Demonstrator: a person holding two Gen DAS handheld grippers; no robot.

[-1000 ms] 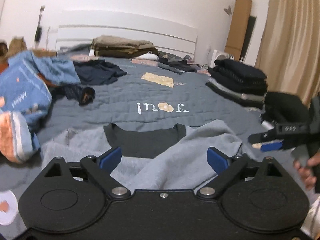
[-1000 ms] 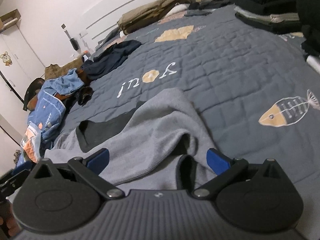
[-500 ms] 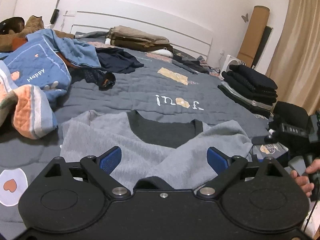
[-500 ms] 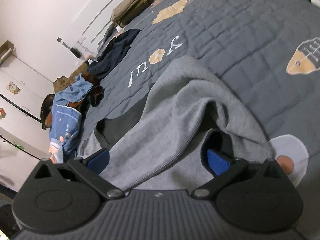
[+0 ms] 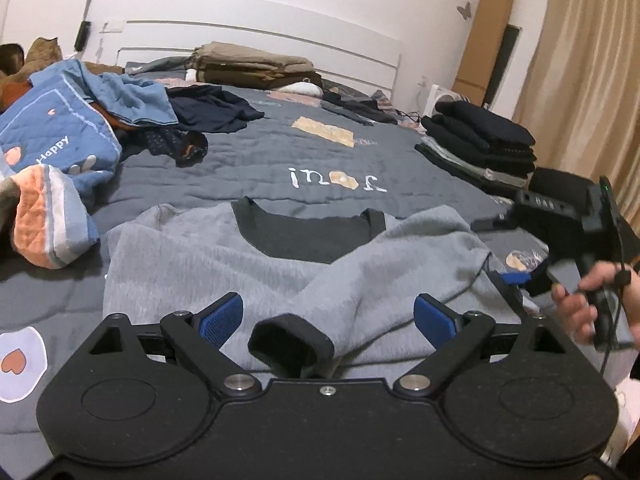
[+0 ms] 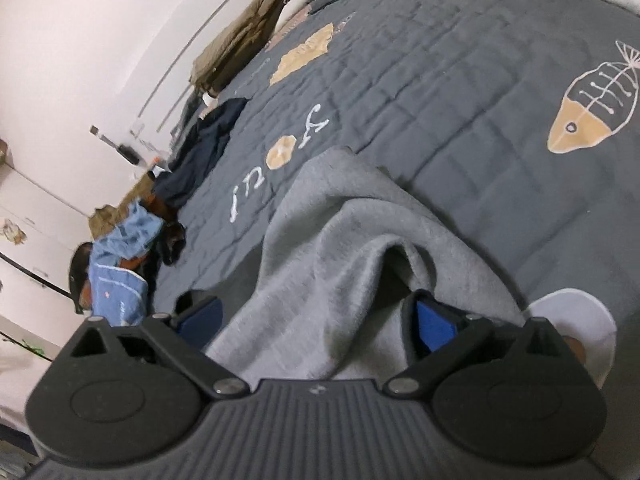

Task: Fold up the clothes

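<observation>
While spread on the bed (image 5: 256,160), grey sweatshirt (image 5: 224,264) between both hand-held grippers' gaping, empty jaws: left (image 5: 328,318), right (image 6: 320,316).

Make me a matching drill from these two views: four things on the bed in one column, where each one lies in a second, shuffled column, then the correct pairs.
Things:
1. grey sweatshirt with a dark neck panel
2. stack of folded black and grey clothes
3. folded khaki-brown pile
4. crumpled blue quilted blanket with "Happy" lettering

Places:
A. far end of the bed, against the white headboard
B. left edge of the bed in the left wrist view
C. spread flat nearest both grippers
D. right side of the bed, near the beige curtain

Pairs: 1-C, 2-D, 3-A, 4-B
</observation>
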